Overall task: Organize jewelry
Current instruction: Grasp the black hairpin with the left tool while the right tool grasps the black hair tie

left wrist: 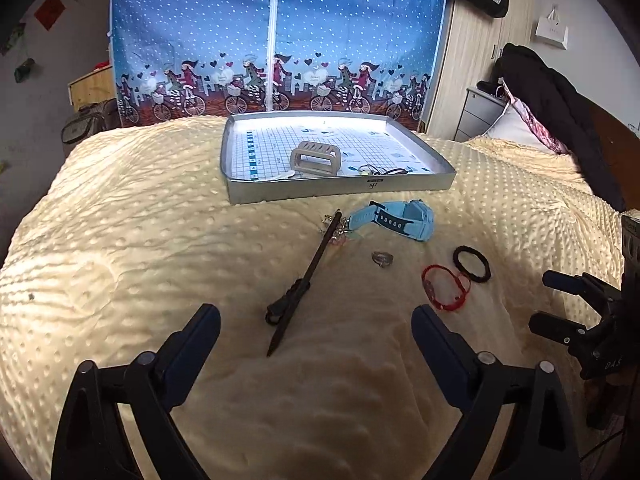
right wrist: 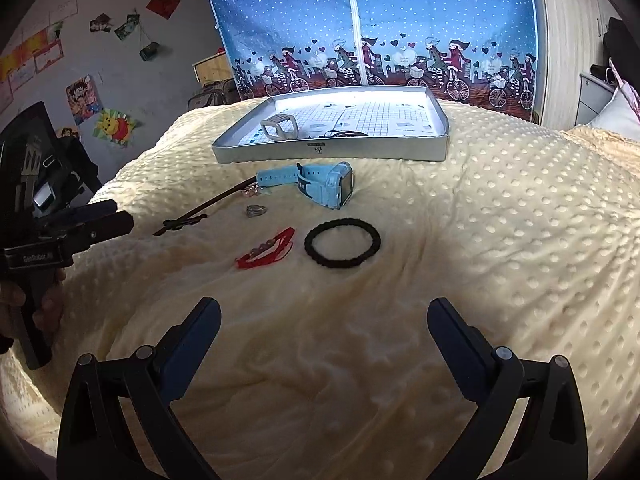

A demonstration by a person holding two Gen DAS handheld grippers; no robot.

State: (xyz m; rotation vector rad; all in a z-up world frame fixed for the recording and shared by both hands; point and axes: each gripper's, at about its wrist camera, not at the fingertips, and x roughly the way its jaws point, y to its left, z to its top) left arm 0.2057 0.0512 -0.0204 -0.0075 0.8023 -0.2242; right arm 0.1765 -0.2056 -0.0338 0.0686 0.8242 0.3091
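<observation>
On the cream dotted blanket lie a black hair stick (left wrist: 305,282) (right wrist: 208,208), a blue watch (left wrist: 396,220) (right wrist: 320,184), a small silver ring (left wrist: 382,259) (right wrist: 256,210), a red cord bracelet (left wrist: 445,293) (right wrist: 266,254) and a black hair tie (left wrist: 472,264) (right wrist: 342,243). Behind them stands a silver tray (left wrist: 340,190) (right wrist: 332,154) holding a beige clip (left wrist: 316,158) (right wrist: 279,127) and dark cords. My left gripper (left wrist: 316,326) (right wrist: 108,216) is open just short of the hair stick's near end. My right gripper (right wrist: 324,320) (left wrist: 548,300) is open, short of the hair tie.
A blue dotted fabric wardrobe (left wrist: 276,40) stands behind the bed. Wooden cupboards, a grey drawer unit (left wrist: 478,114) and pillows with dark clothes (left wrist: 552,112) are at the right. A hand (right wrist: 24,300) holds the left gripper's handle. Small charms (left wrist: 334,232) lie by the stick's far end.
</observation>
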